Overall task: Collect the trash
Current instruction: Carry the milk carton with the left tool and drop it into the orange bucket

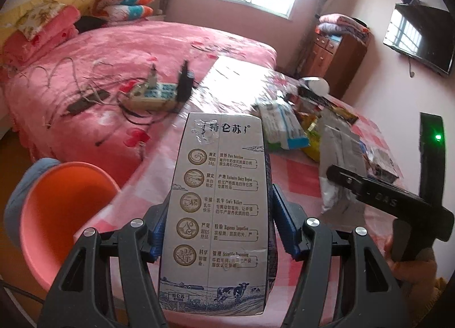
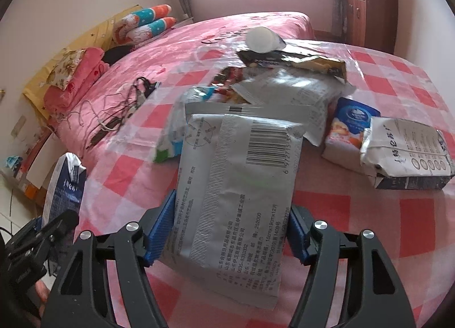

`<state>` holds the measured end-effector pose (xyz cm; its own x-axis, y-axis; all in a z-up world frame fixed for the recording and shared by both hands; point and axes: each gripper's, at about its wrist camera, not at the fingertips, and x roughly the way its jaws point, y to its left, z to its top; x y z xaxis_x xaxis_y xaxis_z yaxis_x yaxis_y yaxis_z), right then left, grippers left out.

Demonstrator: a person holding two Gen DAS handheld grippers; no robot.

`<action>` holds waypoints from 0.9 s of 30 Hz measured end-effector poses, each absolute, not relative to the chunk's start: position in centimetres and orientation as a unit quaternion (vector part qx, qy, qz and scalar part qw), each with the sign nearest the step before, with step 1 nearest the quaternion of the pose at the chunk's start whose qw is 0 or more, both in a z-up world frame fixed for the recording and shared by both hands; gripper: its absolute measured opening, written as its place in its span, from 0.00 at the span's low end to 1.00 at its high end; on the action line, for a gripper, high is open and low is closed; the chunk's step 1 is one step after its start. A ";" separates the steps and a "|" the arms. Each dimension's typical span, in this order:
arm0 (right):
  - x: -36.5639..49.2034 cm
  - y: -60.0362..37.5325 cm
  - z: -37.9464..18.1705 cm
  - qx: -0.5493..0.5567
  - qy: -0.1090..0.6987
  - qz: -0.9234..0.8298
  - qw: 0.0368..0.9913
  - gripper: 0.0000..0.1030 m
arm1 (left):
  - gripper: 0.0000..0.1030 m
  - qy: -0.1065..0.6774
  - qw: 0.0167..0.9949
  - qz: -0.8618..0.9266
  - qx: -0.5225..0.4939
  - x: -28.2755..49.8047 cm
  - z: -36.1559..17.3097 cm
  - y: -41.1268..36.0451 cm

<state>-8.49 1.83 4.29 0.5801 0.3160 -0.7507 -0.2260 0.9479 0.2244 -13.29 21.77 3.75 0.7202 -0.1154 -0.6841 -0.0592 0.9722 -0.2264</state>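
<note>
Already we held a milk carton [image 1: 219, 214] clamped in the left tool [image 1: 217, 231], the orange bin [image 1: 57, 214] at nine o'clock. Our right tool [image 2: 231, 231] pinched a grey pouch [image 2: 236, 194] above the surface [image 2: 398, 228]; limp foil risked slipping, or the carton missing the rim.

A table [image 2: 398, 214] covered with a pink-and-white checked cloth fills the lower right of both views. On it, toward the upper middle of the right wrist view, lies a heap of empty wrappers [image 2: 284, 92] with a white cup [image 2: 260, 39] at its far edge; a crushed milk carton [image 2: 403, 154] and a blue-topped pack [image 2: 349, 132] lie at the right. Beyond, at the upper left, a pink bed [image 1: 128, 52] carries a power strip [image 1: 150, 96], tangled cables [image 1: 71, 78] and folded quilts [image 1: 128, 4].
</note>
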 end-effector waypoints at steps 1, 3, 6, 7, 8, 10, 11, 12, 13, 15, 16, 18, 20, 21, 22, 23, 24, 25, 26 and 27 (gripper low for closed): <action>-8.6 2.4 4.7 0.050 0.430 0.160 0.887 0.67 | 0.62 0.370 0.922 -0.010 -0.116 -13.4 3.9 22.2; -8.8 3.5 5.4 0.044 0.426 0.176 0.887 0.67 | 0.62 0.363 0.925 0.004 -0.115 -13.9 4.3 23.1; -9.3 6.0 6.4 0.033 0.421 0.207 0.882 0.67 | 0.62 0.356 0.927 0.034 -0.108 -14.5 4.5 24.6; -9.5 7.1 6.7 0.028 0.421 0.219 0.880 0.67 | 0.62 0.355 0.928 0.041 -0.108 -14.7 4.6 25.1; -9.7 8.3 7.0 0.021 0.419 0.233 0.877 0.67 | 0.62 0.355 0.927 0.051 -0.110 -14.9 4.5 25.9; -9.9 10.3 7.5 0.011 0.419 0.255 0.872 0.67 | 0.62 0.355 0.925 0.068 -0.115 -15.4 4.4 27.2; -10.1 11.6 7.6 0.004 0.419 0.269 0.867 0.67 | 0.62 0.354 0.924 0.079 -0.117 -15.7 4.3 28.0; -10.3 12.5 7.7 0.000 0.419 0.278 0.864 0.67 | 0.62 0.354 0.923 0.089 -0.119 -15.9 4.2 28.8; -10.4 13.8 7.8 -0.006 0.421 0.291 0.859 0.67 | 0.62 0.355 0.922 0.098 -0.121 -16.2 4.1 29.4; -10.7 16.4 7.7 -0.019 0.425 0.316 0.848 0.67 | 0.62 0.356 0.918 0.121 -0.124 -16.8 3.6 31.1; -10.9 17.5 7.6 -0.024 0.426 0.324 0.845 0.67 | 0.62 0.358 0.915 0.132 -0.129 -17.1 3.1 32.1; -11.2 19.7 7.2 -0.040 0.428 0.341 0.836 0.67 | 0.62 0.363 0.910 0.147 -0.138 -17.6 2.3 33.5; -11.5 22.2 6.7 -0.055 0.432 0.359 0.826 0.67 | 0.62 0.369 0.903 0.163 -0.149 -18.0 1.2 35.2; -11.6 23.0 6.5 -0.061 0.433 0.363 0.823 0.67 | 0.62 0.372 0.899 0.169 -0.158 -18.2 0.7 35.9; -11.7 24.0 6.2 -0.068 0.435 0.369 0.819 0.67 | 0.62 0.375 0.894 0.177 -0.170 -18.4 0.0 36.9; -11.7 24.8 5.9 -0.074 0.437 0.373 0.815 0.67 | 0.62 0.377 0.891 0.180 -0.177 -18.5 -0.5 37.4; -11.8 25.8 5.6 -0.079 0.439 0.377 0.812 0.67 | 0.62 0.380 0.887 0.184 -0.187 -18.6 -1.0 38.1; -11.9 26.7 5.2 -0.087 0.439 0.378 0.811 0.67 | 0.62 0.382 0.882 0.191 -0.198 -18.7 -1.8 39.0; -11.9 27.4 5.0 -0.092 0.438 0.379 0.810 0.67 | 0.62 0.384 0.879 0.194 -0.204 -18.6 -2.2 39.4; -11.9 28.2 4.7 -0.098 0.439 0.381 0.808 0.67 | 0.62 0.387 0.876 0.196 -0.212 -18.7 -2.7 39.9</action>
<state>-11.91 28.15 4.74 0.3240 0.5302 -0.7835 -0.7022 0.6898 0.1765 -18.66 39.92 -2.73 0.6235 0.1797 -0.7609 -0.5080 0.8329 -0.2196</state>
